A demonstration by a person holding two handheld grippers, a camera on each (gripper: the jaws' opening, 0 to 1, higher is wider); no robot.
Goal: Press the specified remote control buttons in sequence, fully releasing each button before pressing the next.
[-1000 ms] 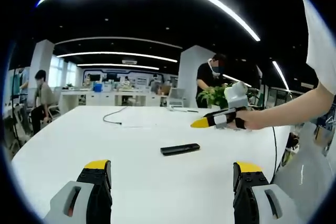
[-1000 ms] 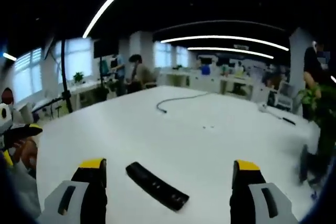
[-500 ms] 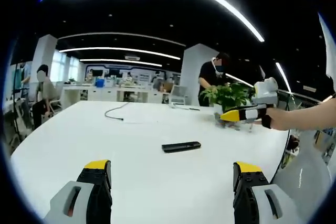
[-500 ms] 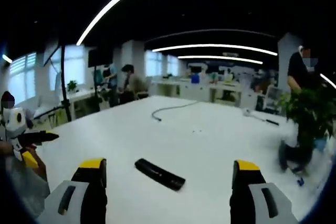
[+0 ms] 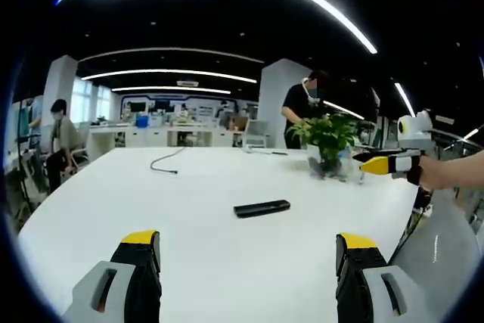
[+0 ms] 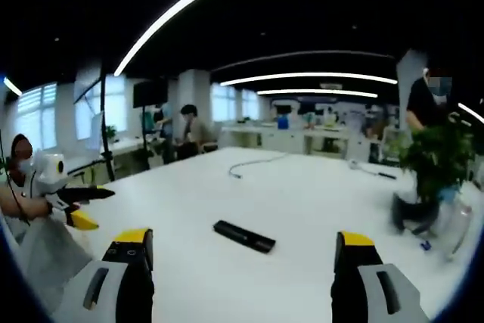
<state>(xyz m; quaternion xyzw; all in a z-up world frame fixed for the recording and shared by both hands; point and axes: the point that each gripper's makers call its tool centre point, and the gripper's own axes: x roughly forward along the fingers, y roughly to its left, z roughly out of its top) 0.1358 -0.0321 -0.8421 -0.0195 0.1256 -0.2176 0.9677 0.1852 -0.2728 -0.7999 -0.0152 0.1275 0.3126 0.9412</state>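
Table: a large white tabletop [image 5: 197,209] is being viewed from both grippers, with the working area well apart from a grey cable [image 5: 162,163] lying farther back.
Plant: a potted plant [image 5: 327,141] is standing near the far right edge in the left gripper view.
Remote: a black remote control [image 5: 262,208] is lying flat, mid-table, untouched, between the two viewpoints.
Left gripper [image 5: 249,247]: its jaws are being held wide apart, with nothing between them, well short of the remote.
Right gripper [image 6: 242,247]: its jaws are likewise being held spread and empty, off the remote.
Progress: no button is being pressed; judging from this, every press is still to be made or a release is under way.
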